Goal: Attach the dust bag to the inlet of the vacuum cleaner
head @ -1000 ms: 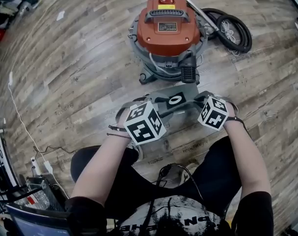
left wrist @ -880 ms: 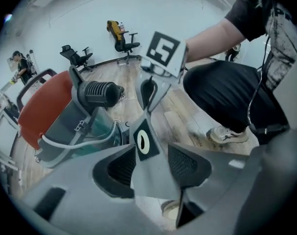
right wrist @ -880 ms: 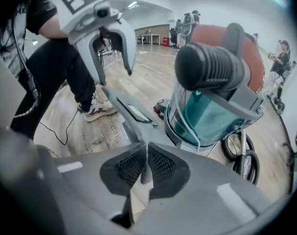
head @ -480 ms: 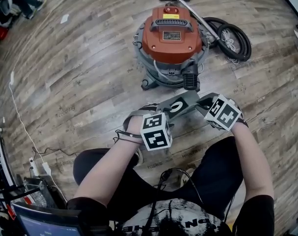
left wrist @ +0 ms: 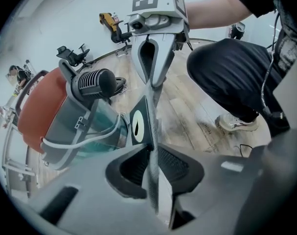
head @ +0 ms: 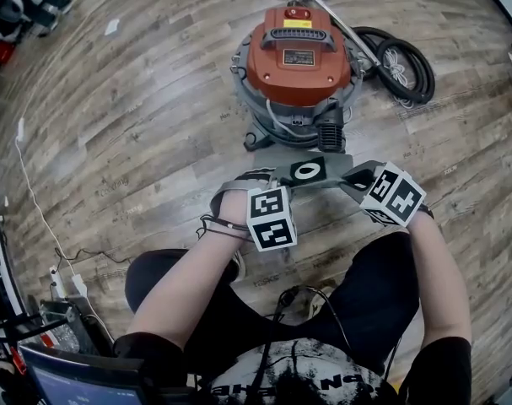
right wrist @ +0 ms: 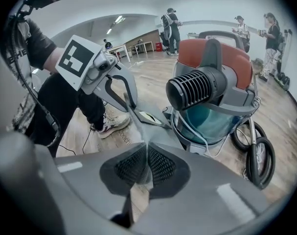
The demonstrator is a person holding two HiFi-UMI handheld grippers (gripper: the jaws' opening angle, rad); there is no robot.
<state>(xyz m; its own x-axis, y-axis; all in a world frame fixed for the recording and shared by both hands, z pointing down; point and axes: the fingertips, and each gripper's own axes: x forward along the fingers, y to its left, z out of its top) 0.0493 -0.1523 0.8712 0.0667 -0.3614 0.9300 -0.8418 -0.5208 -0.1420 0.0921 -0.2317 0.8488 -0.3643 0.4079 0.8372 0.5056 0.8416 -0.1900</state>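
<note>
Dust bag (head: pixel 333 162) held spread just in front of the vacuum cleaner (head: pixel 296 57), right gripper (right wrist: pixel 143 168) clamped on one edge, left gripper (left wrist: pixel 153 166) jaws just closed onto the other, presumably steadying its collar hole (head: pixel 307 170) for the inlet.

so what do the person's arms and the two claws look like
Both the left claw and the right claw are grey plastic, with dark mesh-textured pads inside the jaws. Each carries a white cube printed with black square markers. The forearms are bare below short black sleeves, and thin black straps circle the left wrist.
</note>
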